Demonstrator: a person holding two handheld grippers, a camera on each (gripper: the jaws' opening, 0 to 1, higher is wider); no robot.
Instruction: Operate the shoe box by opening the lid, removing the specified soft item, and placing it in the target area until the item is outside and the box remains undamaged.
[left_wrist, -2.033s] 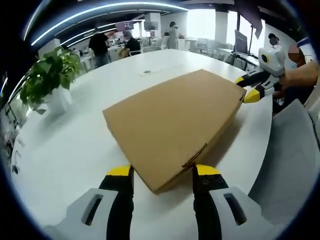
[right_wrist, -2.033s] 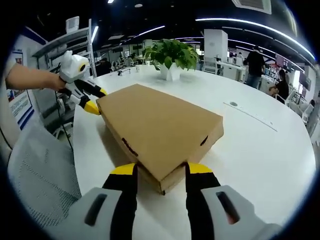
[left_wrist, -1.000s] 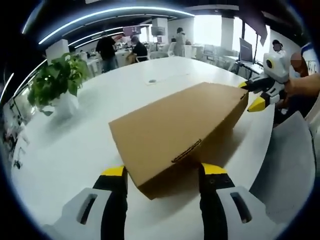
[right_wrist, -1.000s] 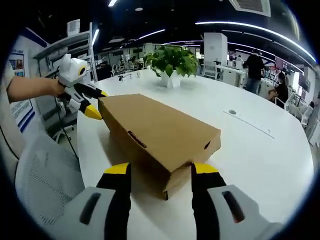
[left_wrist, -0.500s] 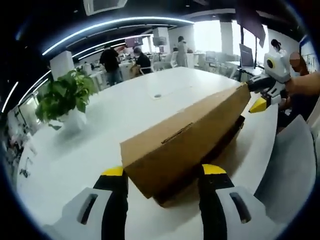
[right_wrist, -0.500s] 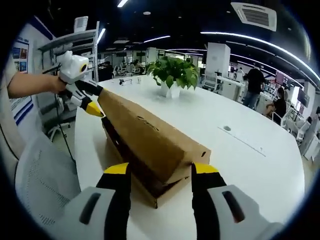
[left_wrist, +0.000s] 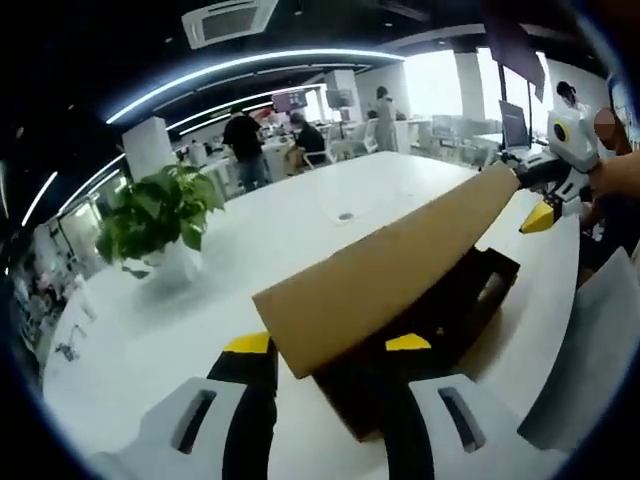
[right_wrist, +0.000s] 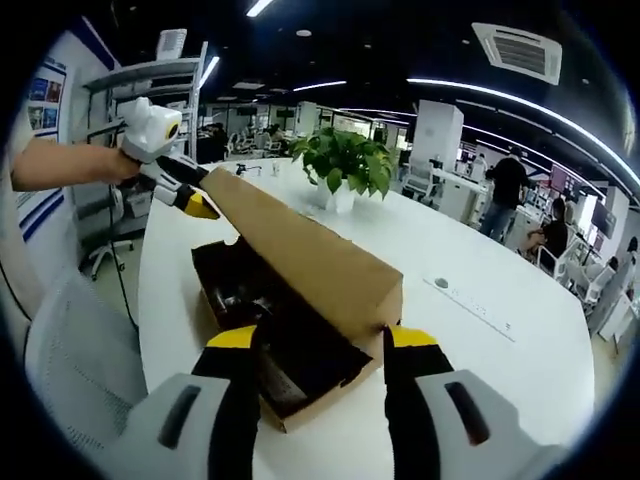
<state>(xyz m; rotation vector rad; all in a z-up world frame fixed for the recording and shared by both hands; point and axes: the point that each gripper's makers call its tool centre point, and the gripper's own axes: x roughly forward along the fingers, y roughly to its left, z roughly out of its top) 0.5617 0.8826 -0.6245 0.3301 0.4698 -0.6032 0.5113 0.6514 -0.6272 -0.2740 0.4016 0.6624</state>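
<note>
A brown cardboard shoe box (right_wrist: 300, 385) sits on a large white table (right_wrist: 480, 330), with its lid (right_wrist: 300, 255) raised at a slant so the dark inside is open to view. In the right gripper view, the right gripper (right_wrist: 318, 340) rises from the bottom edge, its two yellow-tipped jaws spread wide on either side of the near corner of the lid; whether they touch the cardboard cannot be told. At the far corner of the lid, upper left in this view, the left gripper (right_wrist: 190, 195) meets the lid's edge, held by a person's hand (right_wrist: 118, 163). Inside the box lie dark contents (right_wrist: 285, 345), too dim to make out. In the left gripper view, the lid (left_wrist: 400, 270) tilts up across the middle, with the dark box opening (left_wrist: 440, 310) beneath it. The left gripper (left_wrist: 330, 345) has its jaws spread apart around the lid's near corner. The right gripper (left_wrist: 545, 205) shows at the lid's far corner. A potted green plant (right_wrist: 345, 160) stands on the table beyond the box. A grey mesh chair back (right_wrist: 70, 370) sits beside the table. People (right_wrist: 505, 190) stand in the office background under long ceiling lights (right_wrist: 500, 95).
</note>
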